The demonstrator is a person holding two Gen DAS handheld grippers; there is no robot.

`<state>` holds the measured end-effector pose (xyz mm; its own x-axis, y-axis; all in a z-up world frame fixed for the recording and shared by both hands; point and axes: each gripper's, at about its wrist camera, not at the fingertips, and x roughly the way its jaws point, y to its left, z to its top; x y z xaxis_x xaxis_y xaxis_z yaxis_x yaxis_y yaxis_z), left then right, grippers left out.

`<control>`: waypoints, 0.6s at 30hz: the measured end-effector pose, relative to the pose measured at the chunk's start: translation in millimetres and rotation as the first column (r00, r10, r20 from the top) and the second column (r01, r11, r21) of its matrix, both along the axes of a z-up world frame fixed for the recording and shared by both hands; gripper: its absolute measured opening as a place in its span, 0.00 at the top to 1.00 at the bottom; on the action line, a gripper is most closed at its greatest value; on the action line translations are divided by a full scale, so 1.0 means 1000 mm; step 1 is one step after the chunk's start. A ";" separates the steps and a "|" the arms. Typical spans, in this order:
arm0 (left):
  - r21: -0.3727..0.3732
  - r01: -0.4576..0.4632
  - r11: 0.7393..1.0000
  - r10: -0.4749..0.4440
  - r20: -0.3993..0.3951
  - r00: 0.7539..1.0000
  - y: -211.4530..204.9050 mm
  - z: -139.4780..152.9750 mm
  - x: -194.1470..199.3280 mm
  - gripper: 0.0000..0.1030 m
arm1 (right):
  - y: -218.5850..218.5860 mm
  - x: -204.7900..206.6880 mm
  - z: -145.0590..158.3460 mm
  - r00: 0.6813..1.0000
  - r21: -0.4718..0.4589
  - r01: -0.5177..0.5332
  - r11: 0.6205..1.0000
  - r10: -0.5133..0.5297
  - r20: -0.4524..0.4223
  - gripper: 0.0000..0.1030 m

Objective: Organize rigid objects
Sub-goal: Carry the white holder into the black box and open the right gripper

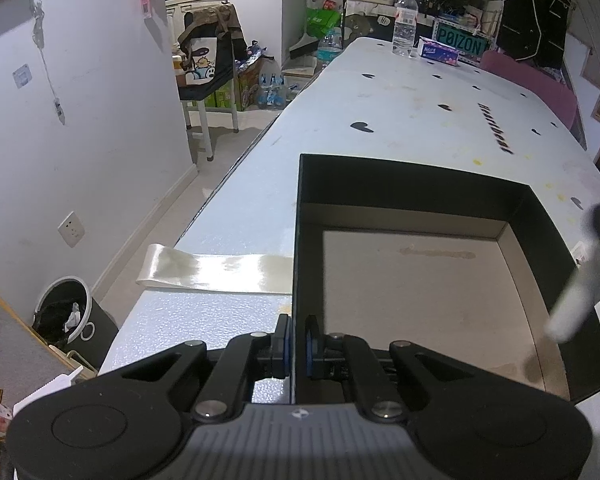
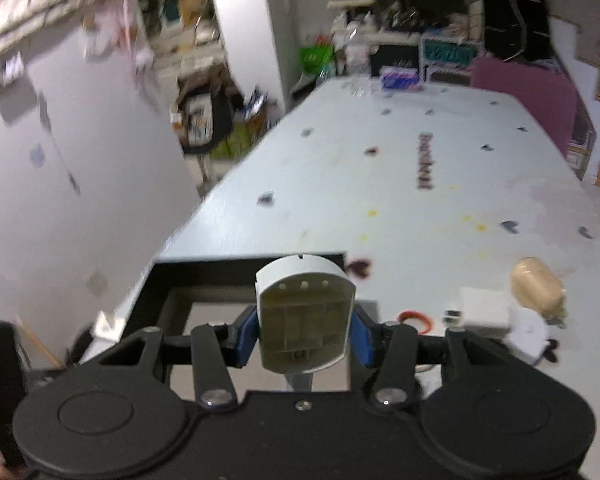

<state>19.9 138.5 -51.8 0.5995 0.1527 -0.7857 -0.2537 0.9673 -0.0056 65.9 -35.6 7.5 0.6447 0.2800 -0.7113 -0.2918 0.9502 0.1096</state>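
A black open box with a bare cardboard floor sits on the white table. My left gripper is shut on the box's left wall near its front corner. My right gripper is shut on a white plastic part with a ribbed hollow underside, held above the box. In the left wrist view a blurred white and black object hangs over the box's right wall.
To the right of the box lie an orange ring, a white block, a white round piece and a tan rounded object. A water bottle and tissue pack stand at the far end. A strip of tape overhangs the left edge.
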 end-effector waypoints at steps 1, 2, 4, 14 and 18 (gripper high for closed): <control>-0.001 0.001 1.000 -0.001 0.001 1.000 0.000 0.000 0.000 0.94 | 0.008 0.005 -0.004 1.000 -0.022 -0.012 1.000 0.012 -0.015 0.52; -0.003 0.001 1.000 -0.001 0.002 1.000 0.000 0.000 0.000 0.94 | 0.016 0.011 -0.008 0.999 -0.040 -0.018 0.999 0.017 -0.030 0.52; -0.008 0.003 1.000 -0.003 0.003 1.000 0.001 0.000 -0.001 0.94 | 0.024 0.021 -0.016 0.998 -0.068 -0.014 0.998 0.010 -0.054 0.52; -0.025 0.018 1.000 -0.018 0.009 1.000 0.003 -0.001 0.000 0.94 | 0.028 0.030 -0.024 0.996 -0.112 0.081 0.990 -0.086 -0.038 0.40; -0.026 0.020 0.999 -0.020 0.010 1.000 0.003 -0.001 0.000 0.94 | 0.025 0.018 -0.017 0.997 -0.102 0.077 0.992 -0.077 0.003 0.34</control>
